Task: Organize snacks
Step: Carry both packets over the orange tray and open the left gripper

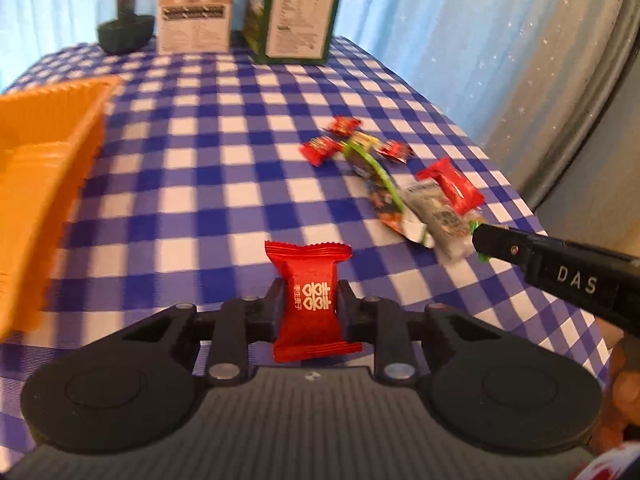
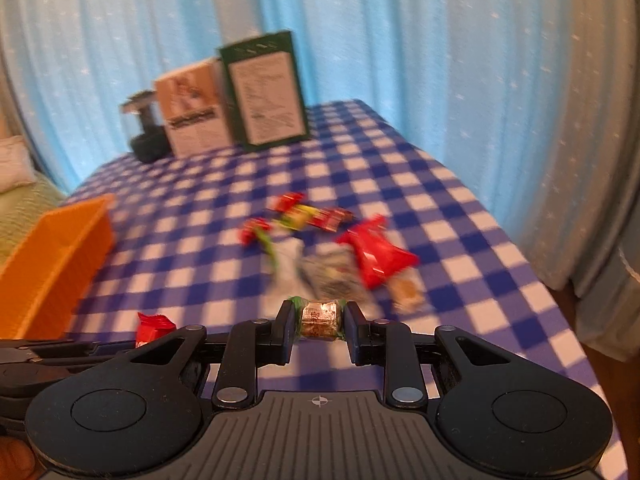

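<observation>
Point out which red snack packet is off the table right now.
The red foil packet with white double-happiness characters, clamped upright in the left tool. The other red packets lie loose on the blue checked tablecloth.

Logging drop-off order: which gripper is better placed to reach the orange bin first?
Left, probably. The left gripper, holding a red candy, has the orange bin close alongside; from the right gripper it lies farther left.

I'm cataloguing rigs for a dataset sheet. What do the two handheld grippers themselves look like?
Both look alike: matte black linkage arms with silver rivets, two round black discs flanking a ribbed grey body with a small crosshair mark. The left gripper has black jaws. The right gripper shows bluish jaw pads, and the left wrist view shows white "DAS" lettering on its side. No cables or sleeves are visible.
</observation>
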The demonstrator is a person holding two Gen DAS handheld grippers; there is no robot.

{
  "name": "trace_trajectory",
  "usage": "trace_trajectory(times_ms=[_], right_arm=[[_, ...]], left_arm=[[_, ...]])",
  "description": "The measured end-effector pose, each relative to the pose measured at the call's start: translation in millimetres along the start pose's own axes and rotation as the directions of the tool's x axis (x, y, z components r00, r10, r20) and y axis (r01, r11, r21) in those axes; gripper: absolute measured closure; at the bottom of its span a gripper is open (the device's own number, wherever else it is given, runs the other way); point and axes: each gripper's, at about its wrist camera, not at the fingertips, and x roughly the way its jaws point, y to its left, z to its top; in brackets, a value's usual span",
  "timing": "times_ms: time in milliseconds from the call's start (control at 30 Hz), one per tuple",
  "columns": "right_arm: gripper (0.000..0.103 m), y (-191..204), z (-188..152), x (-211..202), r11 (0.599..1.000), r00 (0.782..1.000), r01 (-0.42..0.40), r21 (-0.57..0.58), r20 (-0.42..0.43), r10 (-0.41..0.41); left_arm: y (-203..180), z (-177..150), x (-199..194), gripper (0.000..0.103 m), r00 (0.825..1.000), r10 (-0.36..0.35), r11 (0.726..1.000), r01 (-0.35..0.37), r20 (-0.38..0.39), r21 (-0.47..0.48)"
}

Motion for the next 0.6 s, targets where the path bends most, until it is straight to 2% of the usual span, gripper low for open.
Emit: trace_trajectory(times_ms=[133,300,600], right_arm=[[0.077,31,6,-4,0.996,0.997,-0.080,-0.040,0.013,0.080],[0.077,75,14,-5,0.977,0.982,-0.183,-0.106,0.020,0.186],[0.077,166,18,9,0.908,0.934,-0.350,-0.229,-0.015,0.356]], left_arm=[[22,6,-27,0.080,0.998,0.042,0.999,-0.042,0.037,0.001],[56,14,-62,0.080,0.992,0.097,0.995,-0.097,0.080,0.000],[135,25,-108,0.080,0.968,0.220,0.975,-0.217,0.121,-0.037]])
